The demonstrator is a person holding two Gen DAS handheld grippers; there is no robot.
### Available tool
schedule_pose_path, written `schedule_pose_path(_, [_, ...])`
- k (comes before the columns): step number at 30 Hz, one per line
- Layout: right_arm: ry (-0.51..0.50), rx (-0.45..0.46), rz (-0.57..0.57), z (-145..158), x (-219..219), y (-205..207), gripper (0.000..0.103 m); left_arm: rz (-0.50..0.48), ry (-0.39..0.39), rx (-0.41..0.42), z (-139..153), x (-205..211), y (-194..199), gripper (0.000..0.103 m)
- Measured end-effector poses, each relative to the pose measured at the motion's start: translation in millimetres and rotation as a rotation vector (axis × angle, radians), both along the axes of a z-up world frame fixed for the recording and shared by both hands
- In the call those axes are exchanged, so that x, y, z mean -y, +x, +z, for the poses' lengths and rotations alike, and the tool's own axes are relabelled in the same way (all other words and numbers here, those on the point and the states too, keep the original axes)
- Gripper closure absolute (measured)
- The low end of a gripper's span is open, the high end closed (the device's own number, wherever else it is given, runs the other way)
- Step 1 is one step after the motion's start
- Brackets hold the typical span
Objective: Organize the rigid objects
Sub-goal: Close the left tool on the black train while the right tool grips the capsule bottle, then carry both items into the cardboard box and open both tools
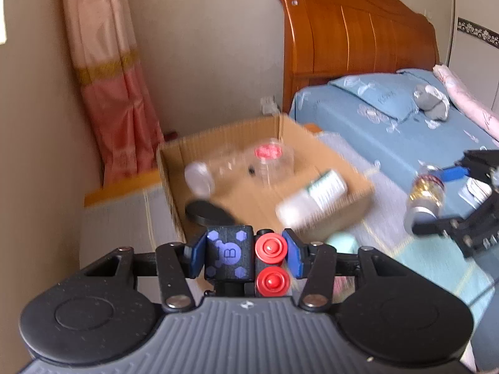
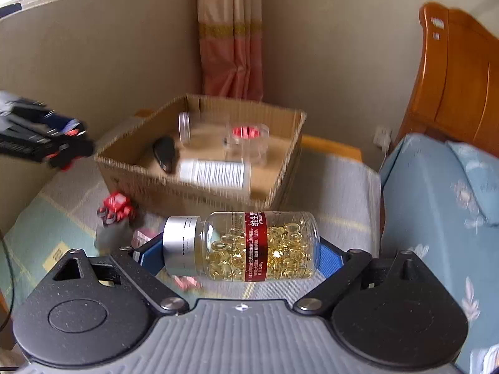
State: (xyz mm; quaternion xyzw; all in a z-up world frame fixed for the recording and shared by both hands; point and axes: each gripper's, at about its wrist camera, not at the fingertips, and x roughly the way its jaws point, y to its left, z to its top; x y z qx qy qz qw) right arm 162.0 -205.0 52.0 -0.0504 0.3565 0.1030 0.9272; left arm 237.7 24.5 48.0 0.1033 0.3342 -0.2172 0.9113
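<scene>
Beside bed (image 2: 436, 205), right tongs (image 2: 240, 249) clamp capsule bottle (image 2: 249, 246).

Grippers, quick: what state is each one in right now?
Left gripper: shut on a black toy block with purple print.
Right gripper: shut on a capsule bottle, held sideways.

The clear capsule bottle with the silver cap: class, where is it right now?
In the right wrist view, the clear capsule bottle with the silver cap lies sideways between the right gripper fingers, just before the open cardboard box.
</scene>
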Motion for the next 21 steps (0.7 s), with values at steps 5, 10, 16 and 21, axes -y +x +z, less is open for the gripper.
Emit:
schedule_pose_path(5, [-0.017, 0.043, 0.012, 16.6, -4.4, 14.4, 0.007, 0.012, 0.007, 0.019, -2.1, 13.2, 36.5, 0.054])
schedule_pose_path(10, [-0.031, 0.058, 0.022, 25.6, -9.8, 28.4, 0.007, 0.039, -0.012, 0.001, -14.5, 11.9, 51.5, 0.001])
schedule_pose_path(16, [-0.037, 0.054, 0.03, 29.0, -20.1, 42.5, 0.007, 0.053, 0.02, 0.032, -25.1, -1.9, 27.8, 0.001])
schedule_pose_path(21, [-0.04, 0.047, 0.036, 32.7, -32.2, 55.4, 0.007, 0.08, -0.015, 0.032, -29.3, -24.3, 4.7, 0.001])
